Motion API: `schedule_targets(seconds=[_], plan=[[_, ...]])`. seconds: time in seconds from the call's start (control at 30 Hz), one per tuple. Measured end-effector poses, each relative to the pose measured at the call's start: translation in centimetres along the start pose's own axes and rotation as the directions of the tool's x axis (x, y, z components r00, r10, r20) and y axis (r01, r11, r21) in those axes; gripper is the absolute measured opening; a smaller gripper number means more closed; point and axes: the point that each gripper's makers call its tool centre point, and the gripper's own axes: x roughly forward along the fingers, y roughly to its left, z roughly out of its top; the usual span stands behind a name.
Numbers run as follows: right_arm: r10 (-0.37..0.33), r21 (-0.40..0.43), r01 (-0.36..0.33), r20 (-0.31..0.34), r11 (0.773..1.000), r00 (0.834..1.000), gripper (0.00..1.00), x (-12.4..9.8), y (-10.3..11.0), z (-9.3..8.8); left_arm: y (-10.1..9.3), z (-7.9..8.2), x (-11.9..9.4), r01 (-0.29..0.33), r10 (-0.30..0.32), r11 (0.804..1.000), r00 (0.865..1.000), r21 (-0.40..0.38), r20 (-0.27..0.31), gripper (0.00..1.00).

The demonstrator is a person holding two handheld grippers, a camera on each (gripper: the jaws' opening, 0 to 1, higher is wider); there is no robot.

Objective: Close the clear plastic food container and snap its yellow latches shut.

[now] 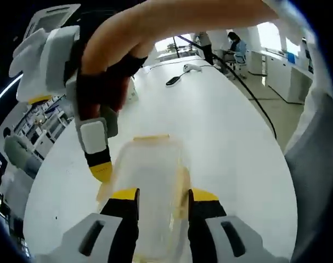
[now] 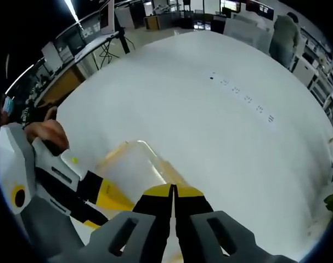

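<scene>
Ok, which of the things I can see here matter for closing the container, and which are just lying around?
Part of the job:
clear plastic container
its yellow latches
left gripper, jaws either side of the container
right gripper, jaws together

Just lying about:
dark handset far up the white table
white device beside it
black cable

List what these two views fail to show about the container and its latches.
- Left gripper view: container near end, hidden behind left gripper.
- Right gripper view: near latch, hidden by right gripper's shut jaws.
- Both views: latch states, too blurred.
- Left gripper view: items far on table, too small.
</scene>
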Motion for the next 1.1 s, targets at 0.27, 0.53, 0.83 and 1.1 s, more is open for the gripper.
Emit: schedule_targets(seconds=[0.27,0.53,0.83,1.1], plan=[[0.009,-0.019,-0.009,0.001,1.000,1.000,0.00,0.0,-0.1,0.0,-0.1,-0.3,0.1,-0.024,0.027,0.996,0.999,0.086,-0.026,0.29],[0.058,-0.075,-0.057,0.015,0.996,0.998,0.07,0.0,-0.1,0.3,0.0,-0.3,0.1,-0.026,0.028,0.997,0.999,0.069,-0.028,0.29],[0.270,-0.307,-0.318,-0.190,0.897,0.944,0.23,-0.1,1.2,-0.3,0.1,-0.2,0.2,-0.018,0.020,0.998,0.999,0.067,-0.027,0.28],[0.233,-0.411,-0.385,-0.372,0.827,0.898,0.33,1.0,0.9,-0.9,0.2,-0.2,0.3,-0.011,0.014,0.997,0.999,0.073,-0.042,0.28]])
